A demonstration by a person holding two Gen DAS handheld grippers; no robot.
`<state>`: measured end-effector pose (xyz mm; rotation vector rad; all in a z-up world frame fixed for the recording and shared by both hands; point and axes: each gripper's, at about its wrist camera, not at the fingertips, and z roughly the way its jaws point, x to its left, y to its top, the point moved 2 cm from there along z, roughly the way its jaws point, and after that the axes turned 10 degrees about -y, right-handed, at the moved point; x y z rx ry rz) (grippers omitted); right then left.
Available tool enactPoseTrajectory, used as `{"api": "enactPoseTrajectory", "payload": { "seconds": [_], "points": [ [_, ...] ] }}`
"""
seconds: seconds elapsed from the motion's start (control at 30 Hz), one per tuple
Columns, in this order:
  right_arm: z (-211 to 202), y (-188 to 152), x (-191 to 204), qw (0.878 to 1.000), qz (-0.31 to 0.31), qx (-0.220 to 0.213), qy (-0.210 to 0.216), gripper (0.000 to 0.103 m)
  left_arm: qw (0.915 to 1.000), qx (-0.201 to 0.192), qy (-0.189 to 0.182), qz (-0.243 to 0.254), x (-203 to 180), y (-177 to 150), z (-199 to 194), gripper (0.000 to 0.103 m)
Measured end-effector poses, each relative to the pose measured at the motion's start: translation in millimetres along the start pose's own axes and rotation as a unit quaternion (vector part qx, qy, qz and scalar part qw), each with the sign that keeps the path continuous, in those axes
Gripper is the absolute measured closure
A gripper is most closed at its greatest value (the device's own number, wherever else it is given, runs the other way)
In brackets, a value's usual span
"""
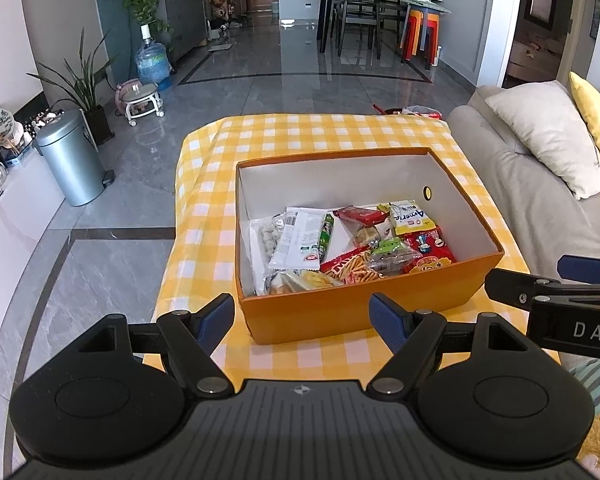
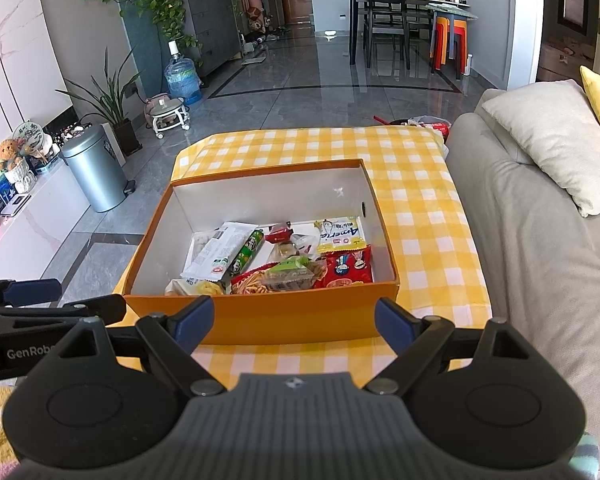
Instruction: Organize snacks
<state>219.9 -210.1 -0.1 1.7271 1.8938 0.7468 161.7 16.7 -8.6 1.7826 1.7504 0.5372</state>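
Snack packets gathered in an orange cardboard box [image 1: 352, 312] with a white inside, set on a yellow-and-white checked tablecloth [image 1: 300, 132]

"Americ" is read on a yellow-and-white packet [image 2: 342, 235] at the box's right side; beside it are seen a red round-logo packet [image 2: 350, 266], a green tube-shaped pack [image 2: 247, 254], a white barcode-printed wrapper [image 1: 300, 236] and a red pack of thin sticks [image 1: 350, 268], the rest of the printing being too small to read. "DAS" is shown on the right gripper [image 2: 294, 322], "GenRob" on the left gripper [image 1: 302, 318]; both are held before the box's near wall, blue-padded jaws spread wide, nothing between them
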Motion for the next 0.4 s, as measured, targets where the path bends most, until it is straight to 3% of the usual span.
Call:
{"api": "enactPoseTrajectory", "payload": {
  "seconds": [0.4],
  "points": [
    [-0.1,-1.0,1.0,1.000,0.001,0.002,0.002,0.018,1.0000,-0.005,0.001,0.005,-0.5,-1.8,-2.6,0.012]
  ]
}}
